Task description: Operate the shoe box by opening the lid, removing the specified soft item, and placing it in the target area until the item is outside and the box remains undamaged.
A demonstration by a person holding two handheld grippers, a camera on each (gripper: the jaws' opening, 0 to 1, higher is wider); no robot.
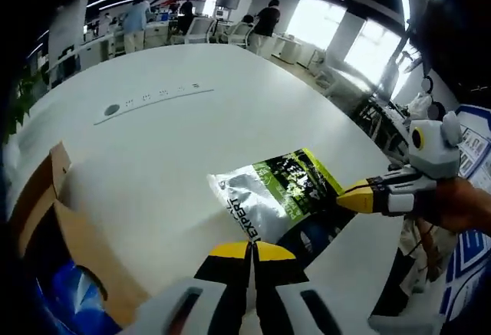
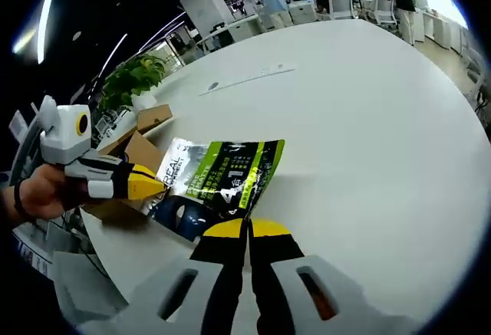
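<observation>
- In the left gripper view, the left tool (image 1: 252,252) rises from the bottom edge with its two yellow-tipped black jaws pressed together and nothing between them.
- Just ahead of those tips lies the soft item, a flat silver, green and black printed plastic pouch (image 1: 276,192), resting on the wide white round desk (image 1: 176,132) near its edge.
- The right tool (image 1: 354,197) comes in from the right of that view, held by a person's hand (image 1: 460,206); its yellow tip meets the pouch's right side, and its jaws look closed, with no gap visible.
- At the lower left of the left gripper view stands the brown cardboard shoe box (image 1: 57,235), its flaps up and open, with something blue inside; the pouch lies apart from it, outside it.
- In the right gripper view, the right tool (image 2: 247,230) shows its jaws shut together, empty, the tips at the near edge of the pouch (image 2: 222,170).
- The left tool (image 2: 149,182) enters there from the left, held by a hand (image 2: 42,193), its yellow tip beside the pouch's silver end.
- The cardboard box (image 2: 142,147) sits behind that tool, at the desk (image 2: 368,120) edge.
- A green leafy plant (image 2: 130,78) stands beyond the box; people stand at office desks in the far background.
</observation>
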